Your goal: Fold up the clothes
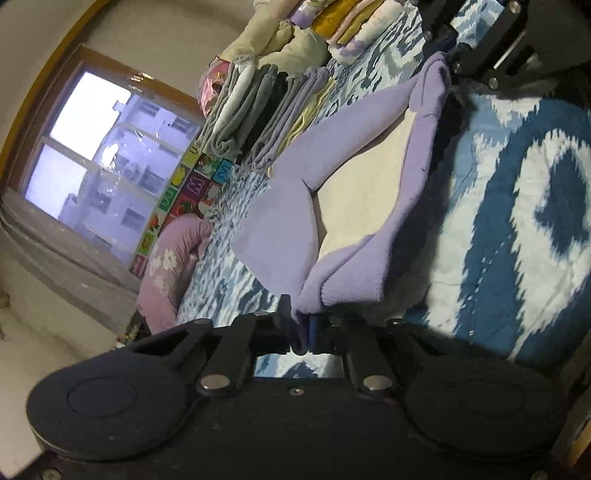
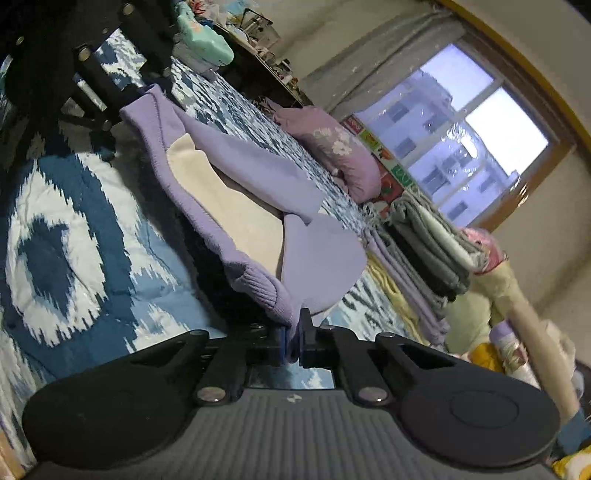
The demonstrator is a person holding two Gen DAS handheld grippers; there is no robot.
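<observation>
lilac knit fills the middle of both wrist views: the purple and cream sweater lies stretched across the blue and white patterned bedspread, its cream panel facing up and a purple sleeve folded over it. i have my left gripper clamped on one ribbed corner of the hem, the cloth bunched between the closed fingers and lifted a little off the bed. my right gripper is pinched shut on the other ribbed corner, purple fabric squeezed between the blue pads. in the left wrist view i can see the right gripper at the top edge, holding the far end of the hem; the right wrist view shows the left one likewise in its upper left corner. the hem runs taut between the two, and the rest of the sweater rests on the bedspread toward the window side.

beyond the sweater, near the far edge of the bed, a stack of folded grey and black clothes stands on the bedspread, with a second pile of folded yellow and white clothes beside it. a pink floral pillow sits at the edge of the bed under the window.
</observation>
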